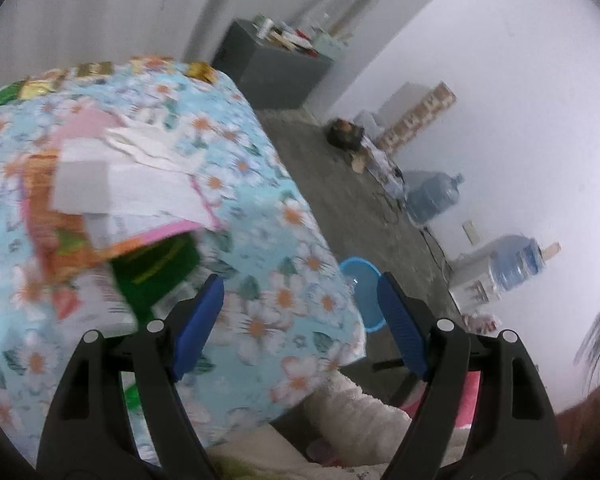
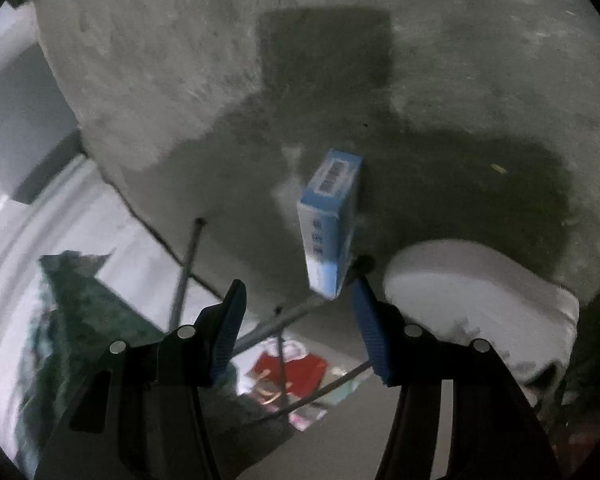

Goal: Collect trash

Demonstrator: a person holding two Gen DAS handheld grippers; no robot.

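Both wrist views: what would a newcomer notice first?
In the left wrist view, a table under a light-blue floral cloth fills the left half, strewn with paper scraps and wrappers, with the open left tool at its edge. In the right wrist view, a small blue-and-white box lies on the grey concrete floor, just ahead of the right tool, whose jaws stand apart with nothing between them.

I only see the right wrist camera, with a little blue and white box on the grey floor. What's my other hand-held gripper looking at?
Observer: The left hand-held gripper faces a table under a light-blue flowered cloth.
Operator: Is there trash up there?
Observer: Yes, white and pink paper scraps lie on the cloth.
Operator: Is that gripper holding anything?
Observer: No, its jaws stand apart with nothing between them.
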